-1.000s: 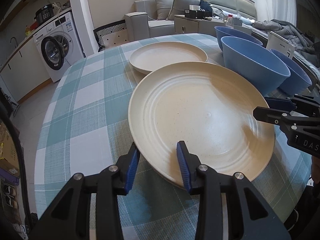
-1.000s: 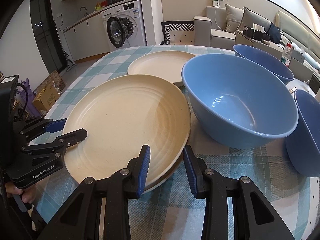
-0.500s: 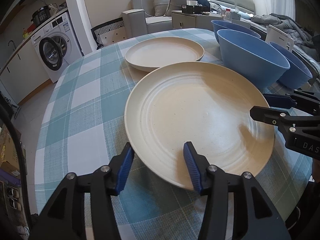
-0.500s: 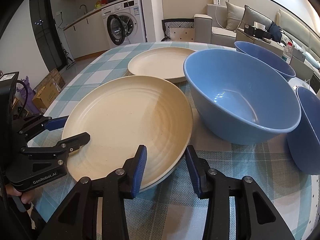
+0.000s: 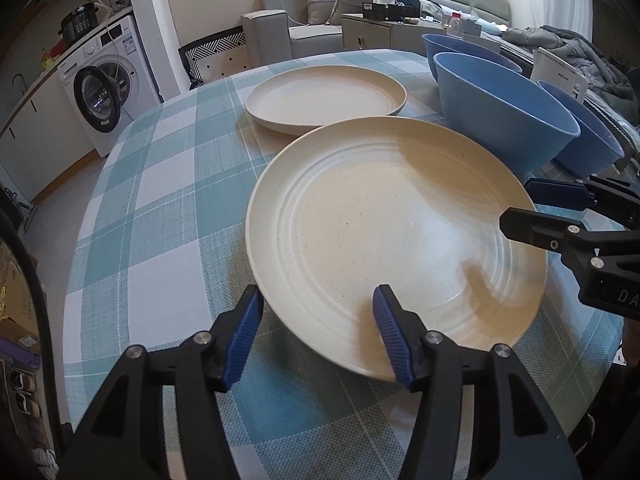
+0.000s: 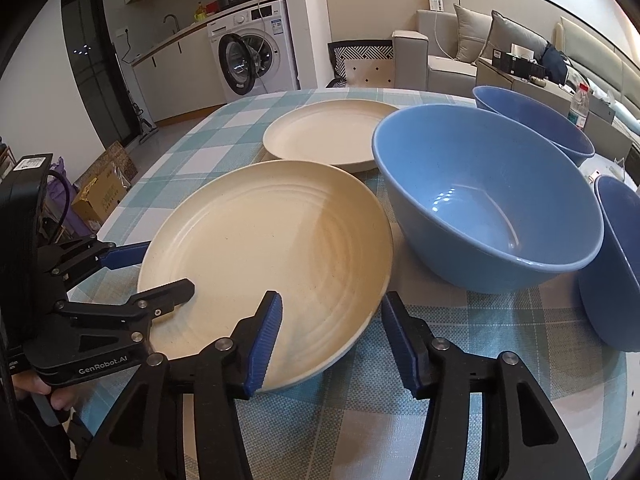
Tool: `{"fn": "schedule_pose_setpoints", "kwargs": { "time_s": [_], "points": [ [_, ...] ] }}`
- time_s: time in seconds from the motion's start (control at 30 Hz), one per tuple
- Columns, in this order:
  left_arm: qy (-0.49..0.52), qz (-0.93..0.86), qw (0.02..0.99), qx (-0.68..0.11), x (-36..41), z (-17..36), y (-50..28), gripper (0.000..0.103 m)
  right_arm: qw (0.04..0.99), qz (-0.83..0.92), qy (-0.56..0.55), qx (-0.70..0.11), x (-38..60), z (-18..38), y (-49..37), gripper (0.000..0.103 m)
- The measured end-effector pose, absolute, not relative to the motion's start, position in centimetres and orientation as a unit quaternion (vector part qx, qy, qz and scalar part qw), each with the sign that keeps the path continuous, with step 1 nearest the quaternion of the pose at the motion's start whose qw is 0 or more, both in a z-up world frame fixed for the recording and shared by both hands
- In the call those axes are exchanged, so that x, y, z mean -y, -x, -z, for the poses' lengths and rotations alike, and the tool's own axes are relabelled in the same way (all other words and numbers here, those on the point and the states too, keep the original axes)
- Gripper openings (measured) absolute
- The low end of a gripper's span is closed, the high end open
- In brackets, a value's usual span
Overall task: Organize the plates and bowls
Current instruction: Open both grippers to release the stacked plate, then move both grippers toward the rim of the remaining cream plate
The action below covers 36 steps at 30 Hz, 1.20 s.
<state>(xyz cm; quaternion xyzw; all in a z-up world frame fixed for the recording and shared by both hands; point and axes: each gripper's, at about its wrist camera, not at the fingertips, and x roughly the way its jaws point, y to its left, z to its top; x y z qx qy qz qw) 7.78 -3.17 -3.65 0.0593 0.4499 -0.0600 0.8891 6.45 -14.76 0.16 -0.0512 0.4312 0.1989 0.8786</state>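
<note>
A large cream plate (image 5: pixel 392 236) lies on the checked tablecloth, also in the right wrist view (image 6: pixel 272 248). My left gripper (image 5: pixel 318 320) is open, its fingers straddling the plate's near rim. My right gripper (image 6: pixel 330 328) is open, straddling the rim on the other side; it shows at the right of the left wrist view (image 5: pixel 560 216). A second cream plate (image 5: pixel 326 98) lies behind. Three blue bowls stand to the right: the nearest bowl (image 6: pixel 488 200), a far bowl (image 6: pixel 532 124) and a bowl (image 6: pixel 616 260) at the right edge.
The round table (image 5: pixel 160 216) has its edge close in front of both grippers. A washing machine (image 5: pixel 104 88), a sofa (image 5: pixel 320 12) and a low cabinet stand beyond the table. Cardboard boxes (image 6: pixel 104 192) sit on the floor to the left.
Both grippers have opened wider around the plate's rim and pulled back slightly. The large plate has settled lower and flatter on the table.
</note>
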Motion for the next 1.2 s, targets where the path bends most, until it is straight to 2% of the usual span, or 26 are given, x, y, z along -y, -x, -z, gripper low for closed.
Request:
{"fn": "schedule_pose_setpoints", "kwargs": {
  "time_s": [0.07, 0.13, 0.17, 0.2, 0.3, 0.43, 0.53, 0.6, 0.9, 0.97, 1.2],
  "points": [
    [-0.056, 0.058, 0.889, -0.451, 3.1, 3.5, -7.8, 0.062, 0.88, -0.203, 0.052, -0.426, 14.6, -0.5, -6.3, 0.066],
    [-0.051, 0.058, 0.891, -0.447, 3.0, 3.3, -7.7, 0.072, 0.882, -0.205, 0.053, -0.42, 14.5, -0.9, -6.1, 0.077],
    [-0.048, 0.058, 0.894, -0.442, 2.9, 3.0, -7.6, 0.081, 0.884, -0.207, 0.051, -0.416, 14.5, -1.2, -5.9, 0.08],
    [-0.045, 0.058, 0.897, -0.436, 2.8, 2.7, -7.4, 0.083, 0.885, -0.208, 0.05, -0.413, 14.5, -1.4, -5.8, 0.084],
    [-0.027, 0.065, 0.902, -0.426, 2.3, 1.8, -7.2, 0.084, 0.888, -0.208, 0.053, -0.406, 14.6, -2.0, -5.5, 0.086],
    [-0.007, 0.063, 0.906, -0.418, 1.6, 1.1, -7.1, 0.085, 0.892, -0.211, 0.055, -0.396, 14.7, -2.9, -5.2, 0.098],
    [0.003, 0.06, 0.909, -0.413, 1.2, 0.7, -7.0, 0.087, 0.895, -0.215, 0.057, -0.387, 14.7, -3.8, -5.0, 0.101],
    [0.008, 0.059, 0.912, -0.407, 1.0, 0.3, -6.9, 0.096, 0.897, -0.218, 0.059, -0.38, 14.7, -4.4, -4.8, 0.101],
    [0.015, 0.064, 0.919, -0.388, 0.8, -1.1, -6.5, 0.097, 0.907, -0.235, 0.071, -0.343, 15.1, -7.9, -4.3, 0.102],
    [0.022, 0.066, 0.92, -0.386, 0.7, -1.3, -6.5, 0.103, 0.909, -0.233, 0.074, -0.337, 15.4, -8.6, -4.4, 0.102],
    [0.038, 0.06, 0.927, -0.369, 0.5, -2.3, -6.7, 0.103, 0.915, -0.228, 0.069, -0.327, 16.5, -10.4, -5.5, 0.102]
  ]
}}
